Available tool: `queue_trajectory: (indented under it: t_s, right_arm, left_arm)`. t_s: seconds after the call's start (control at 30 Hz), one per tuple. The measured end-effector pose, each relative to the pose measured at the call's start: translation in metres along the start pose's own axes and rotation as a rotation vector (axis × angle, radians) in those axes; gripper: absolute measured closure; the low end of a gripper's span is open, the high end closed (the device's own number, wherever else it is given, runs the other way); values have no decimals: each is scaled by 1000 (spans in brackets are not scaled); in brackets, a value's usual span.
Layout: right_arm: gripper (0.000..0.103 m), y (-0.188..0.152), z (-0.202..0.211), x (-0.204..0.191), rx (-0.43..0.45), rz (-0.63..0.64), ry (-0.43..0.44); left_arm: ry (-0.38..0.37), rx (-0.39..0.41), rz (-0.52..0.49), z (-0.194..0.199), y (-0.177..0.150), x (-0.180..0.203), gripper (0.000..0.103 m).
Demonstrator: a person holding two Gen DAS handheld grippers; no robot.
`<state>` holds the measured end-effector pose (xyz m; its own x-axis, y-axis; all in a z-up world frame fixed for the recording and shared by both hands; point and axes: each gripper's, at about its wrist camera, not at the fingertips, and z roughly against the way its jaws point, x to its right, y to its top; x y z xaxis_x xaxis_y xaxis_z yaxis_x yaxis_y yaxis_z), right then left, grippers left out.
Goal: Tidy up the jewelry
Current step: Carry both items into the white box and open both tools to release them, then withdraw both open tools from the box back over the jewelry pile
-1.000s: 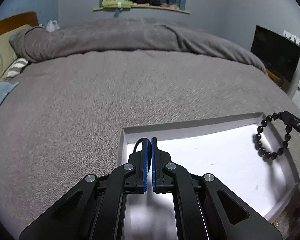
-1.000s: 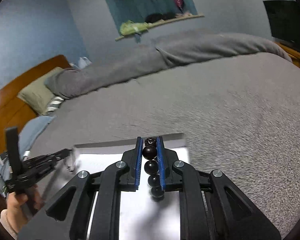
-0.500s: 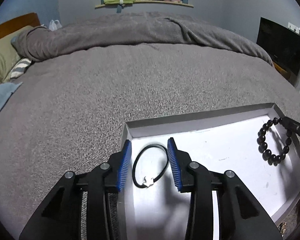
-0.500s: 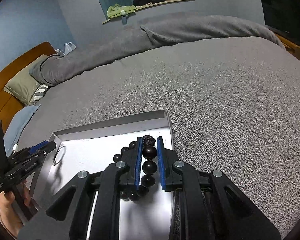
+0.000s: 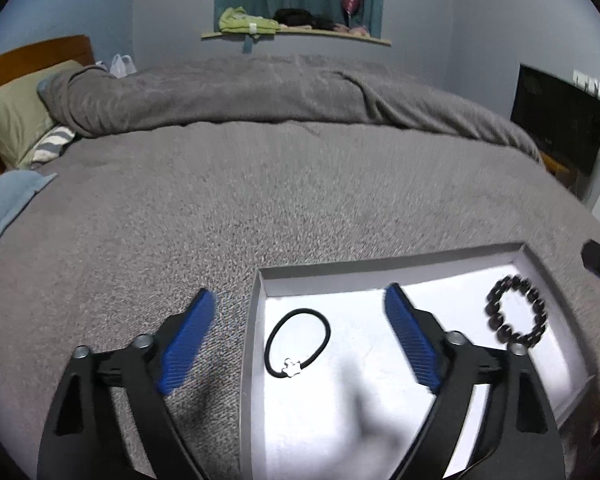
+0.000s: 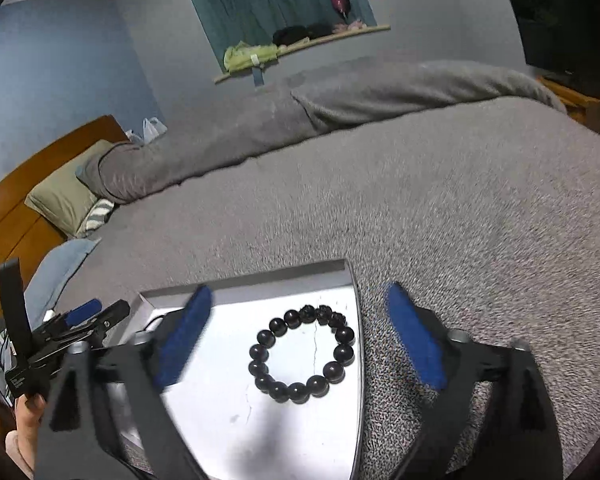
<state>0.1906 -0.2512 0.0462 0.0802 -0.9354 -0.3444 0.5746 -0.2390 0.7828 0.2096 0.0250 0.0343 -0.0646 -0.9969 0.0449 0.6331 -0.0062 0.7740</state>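
The bed point(image 5: 260, 208) is a soft, yielding support, and the shallow white tray point(image 5: 380, 276) rests on its grey cover unsecured; in my judgement the main hazard is a jaw tip catching the tray rim during withdrawal, tipping the tray and spilling both pieces into the pile, where they would be hard to find. The left gripper point(image 5: 298, 340) straddles the tray's left wall, one jaw over the bedcover and the other over the tray floor, so a careless drop or sideways drag would strike that wall. Both grippers angle downward over the near part of the tray, side by side, each held by a hand; the hand point(image 6: 24, 424) on the left unit is partly visible. The left jaws have just been opening and stand wide apart, with the black hair tie point(image 5: 298, 344) lying free between them, touching neither pad. The right gripper point(image 6: 300, 340) likewise has just been opening; its jaws stand wide, and the dark bead bracelet point(image 6: 304, 354) lies loose on the tray floor between them.
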Motion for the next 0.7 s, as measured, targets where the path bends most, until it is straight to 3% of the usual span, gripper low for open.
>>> queue_trajectory:
  t_s: [0.23,0.53,0.7]
  right_arm:
    - [5,-9,28,-15,58,42,-64]
    - [5,-31,80,-34,183,69,-85]
    - [5,-50,95,-35,203,115,-137]
  left_arm:
    - [-3,59,77,35,-3,-6,6]
    - [28,85,33,77,-28,-2,6]
    - [40,62,30,88,-54,-9,6]
